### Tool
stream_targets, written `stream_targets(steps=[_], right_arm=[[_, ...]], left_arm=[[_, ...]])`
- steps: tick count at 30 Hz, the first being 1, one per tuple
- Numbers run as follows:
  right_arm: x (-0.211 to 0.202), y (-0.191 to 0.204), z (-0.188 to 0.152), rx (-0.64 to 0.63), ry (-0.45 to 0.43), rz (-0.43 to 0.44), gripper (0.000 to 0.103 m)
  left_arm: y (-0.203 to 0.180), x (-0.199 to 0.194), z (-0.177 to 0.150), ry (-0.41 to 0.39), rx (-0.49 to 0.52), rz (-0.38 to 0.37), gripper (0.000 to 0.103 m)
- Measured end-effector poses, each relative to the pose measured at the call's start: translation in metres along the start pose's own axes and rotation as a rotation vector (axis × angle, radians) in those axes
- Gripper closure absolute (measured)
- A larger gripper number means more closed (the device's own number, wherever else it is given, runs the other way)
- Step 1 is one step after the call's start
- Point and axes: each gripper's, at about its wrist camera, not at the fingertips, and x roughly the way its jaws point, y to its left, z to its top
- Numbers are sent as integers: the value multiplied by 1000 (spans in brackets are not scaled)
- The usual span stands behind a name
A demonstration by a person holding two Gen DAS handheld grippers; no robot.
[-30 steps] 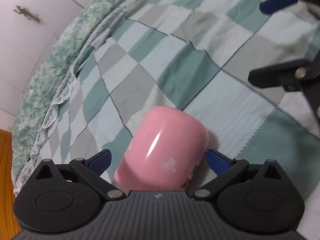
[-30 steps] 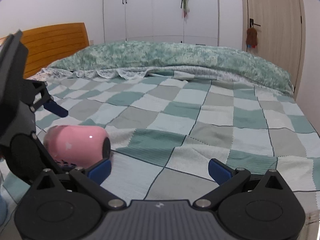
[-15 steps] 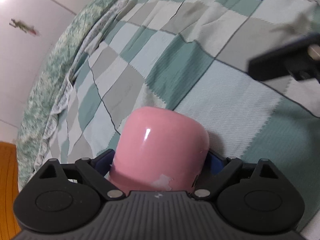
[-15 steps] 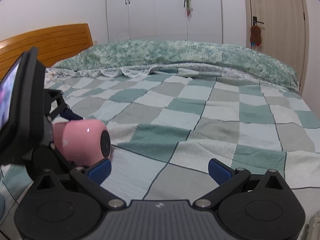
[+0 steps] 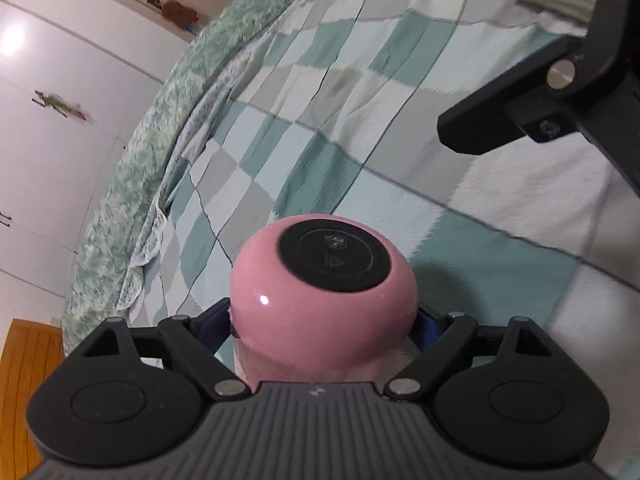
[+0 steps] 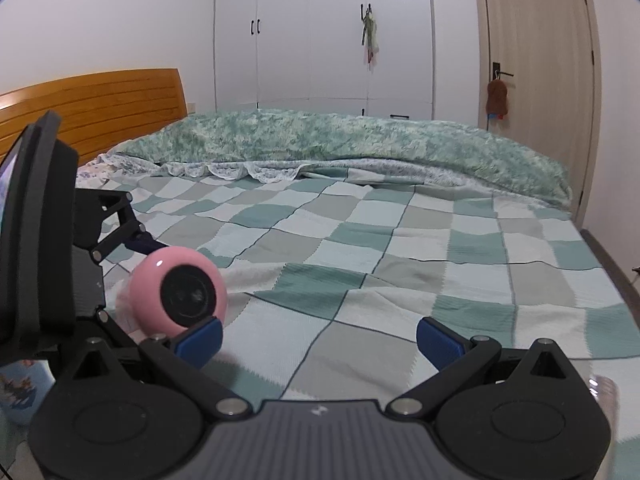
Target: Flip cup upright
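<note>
One pink cup [image 5: 320,308] (base outward) clamped by left gripper [image 5: 324,328].

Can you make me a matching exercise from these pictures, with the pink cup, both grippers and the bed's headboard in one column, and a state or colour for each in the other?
Column one:
1. pink cup
2. left gripper
3. right gripper
4. headboard

Column two:
A. open, holding nothing
B. orange-brown wood
C. black base showing, held off the checked blanket
D. shut on the cup's sides

Pairs: 1-C, 2-D, 3-A, 4-B
</note>
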Motion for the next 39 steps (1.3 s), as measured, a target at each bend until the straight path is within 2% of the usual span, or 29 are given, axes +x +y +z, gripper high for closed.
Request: stream_targets(steps=[11, 18, 22, 28, 30, 35, 38, 39], right_arm=[[-95, 2, -22, 10, -30, -40, 0], [-148, 10, -46, -7, -31, -51, 0], [-169, 10, -66, -18, -15, -67, 0], [-190, 1, -94, -35, 14, -122, 0], [-193, -4, -100, -34, 26, -137, 0], [-199, -12, -110, -30, 45, -152, 0], [-201, -14, -111, -29, 41, -140, 0], [-203, -13, -110, -31, 37, -133, 0]], left_arm=[[-32, -101, -5, -65, -5, 44, 15], [-84, -169, -27, -51, -12, 28, 14], [-120, -182, -32, -32, 2, -13, 14], [-162, -168, -29, -25, -11, -86, 14], [-173, -165, -29, -55, 16, -52, 14], [-172, -158, -26, -84, -29, -70, 13], [-164, -166, -32, -126, -90, -101, 0], [-159, -172, -36, -151, -120, -114, 0]])
